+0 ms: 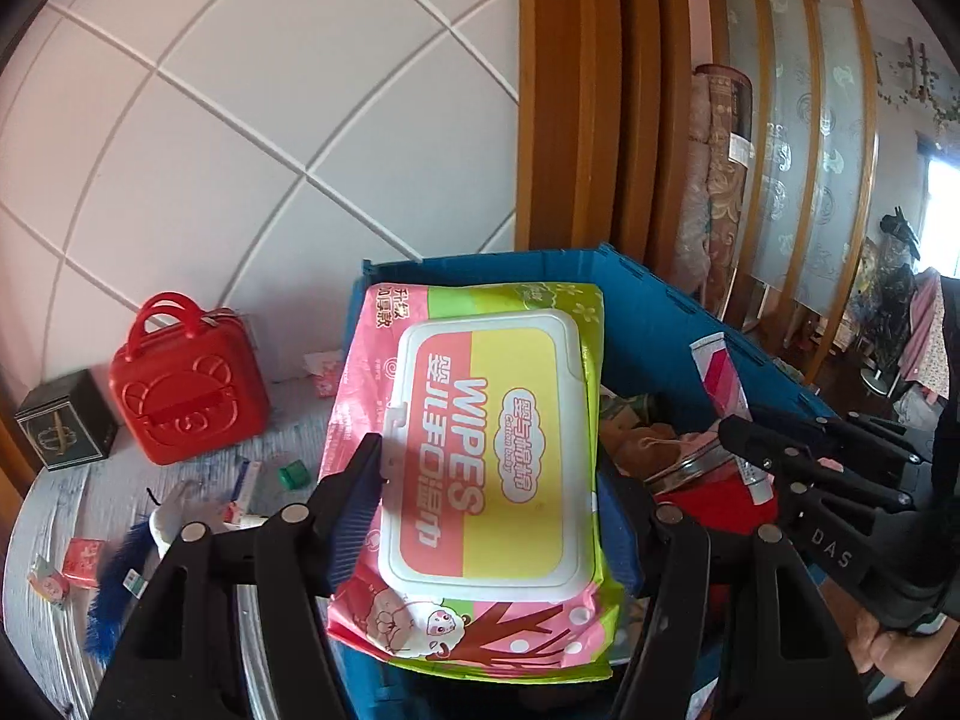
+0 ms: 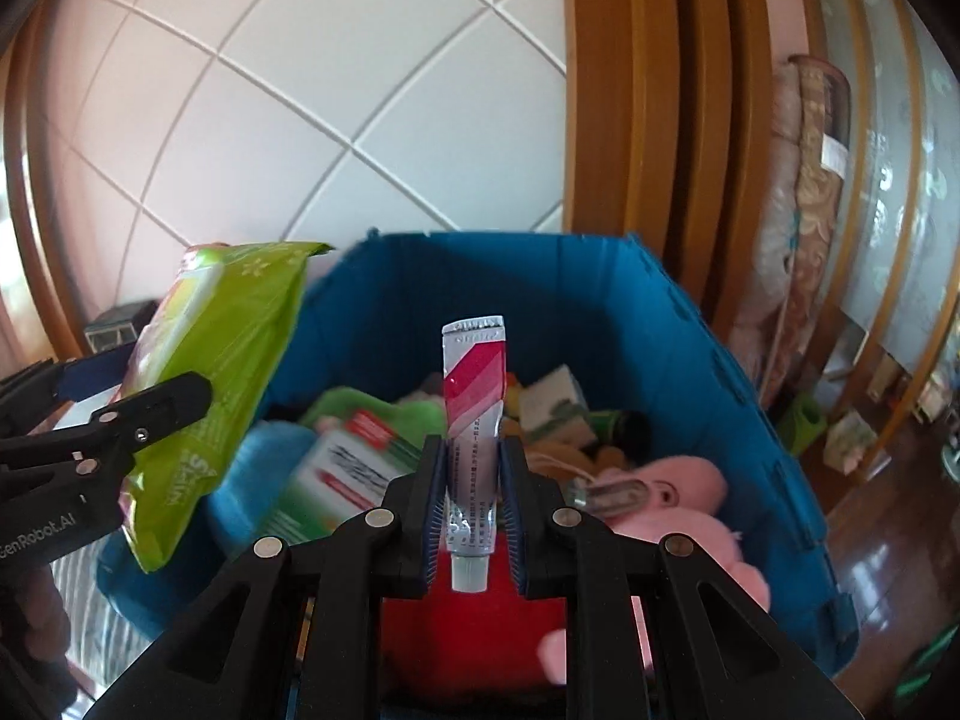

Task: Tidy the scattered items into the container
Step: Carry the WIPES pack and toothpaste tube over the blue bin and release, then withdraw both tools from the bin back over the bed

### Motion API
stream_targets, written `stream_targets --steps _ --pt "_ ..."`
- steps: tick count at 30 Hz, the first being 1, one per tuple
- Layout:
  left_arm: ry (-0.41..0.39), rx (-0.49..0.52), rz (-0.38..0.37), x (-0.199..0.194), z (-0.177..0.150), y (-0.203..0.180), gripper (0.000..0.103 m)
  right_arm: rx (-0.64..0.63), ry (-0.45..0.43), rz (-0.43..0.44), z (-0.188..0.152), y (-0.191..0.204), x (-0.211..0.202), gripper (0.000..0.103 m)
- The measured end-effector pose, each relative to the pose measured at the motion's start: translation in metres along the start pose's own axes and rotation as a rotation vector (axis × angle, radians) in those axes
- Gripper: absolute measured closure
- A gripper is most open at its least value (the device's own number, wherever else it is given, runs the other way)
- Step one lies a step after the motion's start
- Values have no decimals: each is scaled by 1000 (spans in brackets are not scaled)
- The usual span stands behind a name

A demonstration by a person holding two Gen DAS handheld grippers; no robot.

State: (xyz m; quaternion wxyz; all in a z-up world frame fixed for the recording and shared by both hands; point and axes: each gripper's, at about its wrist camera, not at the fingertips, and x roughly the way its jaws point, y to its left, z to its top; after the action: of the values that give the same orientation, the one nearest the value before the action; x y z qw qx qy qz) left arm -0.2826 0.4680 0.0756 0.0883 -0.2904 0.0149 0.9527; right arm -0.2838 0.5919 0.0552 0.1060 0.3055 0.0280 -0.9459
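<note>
My left gripper [image 1: 489,474] is shut on a pink and green pack of baby wipes [image 1: 480,468], held over the left rim of the blue crate [image 1: 654,324]. The same pack [image 2: 222,372] shows at the left of the right wrist view with the left gripper [image 2: 135,405] clamped on it. My right gripper [image 2: 472,456] is shut on a small silver and pink tube [image 2: 474,420], cap toward the camera, above the blue crate [image 2: 690,348]. That tube [image 1: 723,384] and the right gripper [image 1: 756,450] sit at the right of the left wrist view.
The crate holds a pink plush toy [image 2: 702,510], boxes, green cloth and a red item [image 2: 462,642]. On the striped cloth [image 1: 54,498] left of the crate lie a red case [image 1: 186,384], a dark box [image 1: 63,420], a blue feathery thing [image 1: 117,588], small cartons and a green cap. A tiled wall and wooden frame stand behind.
</note>
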Motion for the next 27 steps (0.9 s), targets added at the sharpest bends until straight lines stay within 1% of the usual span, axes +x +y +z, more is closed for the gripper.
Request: stream_targets --steps 3,5,6,8,11,15,17,18,20,21,22,23,24,25,26,27 --pt "73 18 -20 30 1 -35 40 5 42 4 -9 -26 10 85" --pt "105 38 -1 43 -3 -53 40 17 72 9 -17 -39 13 85" --pt "110 48 13 47 -4 -60 40 20 81 10 -20 -44 7 85" --pt "111 62 47 53 -2 -69 39 27 95 23 -25 -54 10 84" --pt "117 71 75 55 -1 -72 38 30 109 35 -29 -62 11 84" --pt "110 96 108 55 -2 -78 37 42 93 61 -35 -71 13 83" --pt "106 112 112 54 -3 -81 35 57 80 83 -36 -74 10 79" --pt "105 116 109 53 -3 -83 35 61 72 95 -38 -75 8 74" --pt "99 115 99 49 -5 -84 35 62 55 111 -41 -76 3 59" --pt "92 111 101 47 -5 -83 35 62 44 109 -42 -75 0 57" --pt "79 109 104 42 -5 -81 35 62 32 102 -43 -75 -3 49" --pt "63 107 104 37 -6 -81 34 65 17 94 -44 -76 -7 38" --pt "45 104 102 31 -6 -80 33 69 7 89 -44 -78 -9 32" --pt "29 98 104 26 -6 -79 29 77 -6 80 -45 -82 -13 23" --pt "11 93 114 20 -7 -78 26 82 -13 77 -46 -84 -17 17" --pt "-6 89 126 15 -7 -77 26 84 -17 80 -47 -86 -20 15"
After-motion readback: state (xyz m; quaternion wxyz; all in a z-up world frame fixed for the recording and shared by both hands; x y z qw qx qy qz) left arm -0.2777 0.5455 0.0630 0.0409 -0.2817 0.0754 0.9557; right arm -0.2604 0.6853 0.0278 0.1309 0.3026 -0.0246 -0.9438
